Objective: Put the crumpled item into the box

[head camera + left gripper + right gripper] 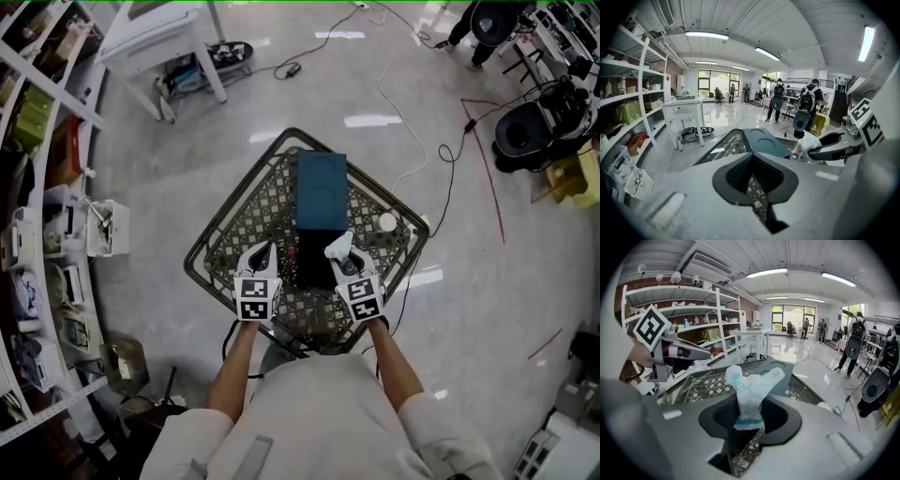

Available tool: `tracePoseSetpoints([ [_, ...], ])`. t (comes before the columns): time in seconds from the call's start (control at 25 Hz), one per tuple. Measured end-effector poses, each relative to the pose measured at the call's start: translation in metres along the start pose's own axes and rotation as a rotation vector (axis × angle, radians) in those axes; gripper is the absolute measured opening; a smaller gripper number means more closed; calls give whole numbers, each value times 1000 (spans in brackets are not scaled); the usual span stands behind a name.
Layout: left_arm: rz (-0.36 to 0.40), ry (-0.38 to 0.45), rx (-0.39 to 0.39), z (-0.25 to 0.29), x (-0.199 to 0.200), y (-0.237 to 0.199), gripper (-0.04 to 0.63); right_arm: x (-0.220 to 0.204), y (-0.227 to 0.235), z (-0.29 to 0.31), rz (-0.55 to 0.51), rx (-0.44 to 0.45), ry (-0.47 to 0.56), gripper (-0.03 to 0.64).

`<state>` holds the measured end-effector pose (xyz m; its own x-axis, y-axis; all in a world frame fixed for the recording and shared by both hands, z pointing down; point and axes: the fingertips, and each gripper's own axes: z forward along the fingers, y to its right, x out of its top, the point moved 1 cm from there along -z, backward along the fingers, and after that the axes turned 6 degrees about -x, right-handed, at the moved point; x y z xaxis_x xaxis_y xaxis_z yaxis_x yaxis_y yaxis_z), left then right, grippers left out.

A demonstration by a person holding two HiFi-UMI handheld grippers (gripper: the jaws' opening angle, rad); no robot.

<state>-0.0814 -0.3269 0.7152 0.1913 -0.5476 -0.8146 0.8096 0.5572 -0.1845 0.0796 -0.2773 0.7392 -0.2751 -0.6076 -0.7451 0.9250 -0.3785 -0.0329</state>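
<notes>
Glossy grey floor spreads under a dark metal lattice bench [230, 220], which stands corner-on to the person. Nearest, two bare forearms reach over its near corner. The left tongs [268, 249] are pinched together on nothing, with only the lattice showing through the thin slit behind their tips. The right tongs [339, 247] are clamped on the crumpled item [751, 383], a white wad with blue print. It sticks up out of the jaws and is held above the bench, not yet in the box.

Just beyond, a teal box [322, 189] lies along the middle of the bench. A dark stretch at its near end sits between the two tongs, and the wad is at that stretch's right edge. A small white round thing [387, 222] sits on the lattice to the right of the box.

Farther off, a cable [394, 103] trails across the floor and a white table [155, 37] stands to the left. Shelves [37, 141] line the left wall, and people [806, 110] stand near the windows.
</notes>
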Motion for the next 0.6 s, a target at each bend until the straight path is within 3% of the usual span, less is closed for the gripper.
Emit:
tracePoseSetpoints([
  [0.4, -47, -47, 5, 8, -36, -1, 6, -45, -28, 16, -62, 86, -116, 123],
  [0.6, -63, -52, 0, 11, -41, -1, 6, -61, -42, 26, -199, 137, -185, 123],
])
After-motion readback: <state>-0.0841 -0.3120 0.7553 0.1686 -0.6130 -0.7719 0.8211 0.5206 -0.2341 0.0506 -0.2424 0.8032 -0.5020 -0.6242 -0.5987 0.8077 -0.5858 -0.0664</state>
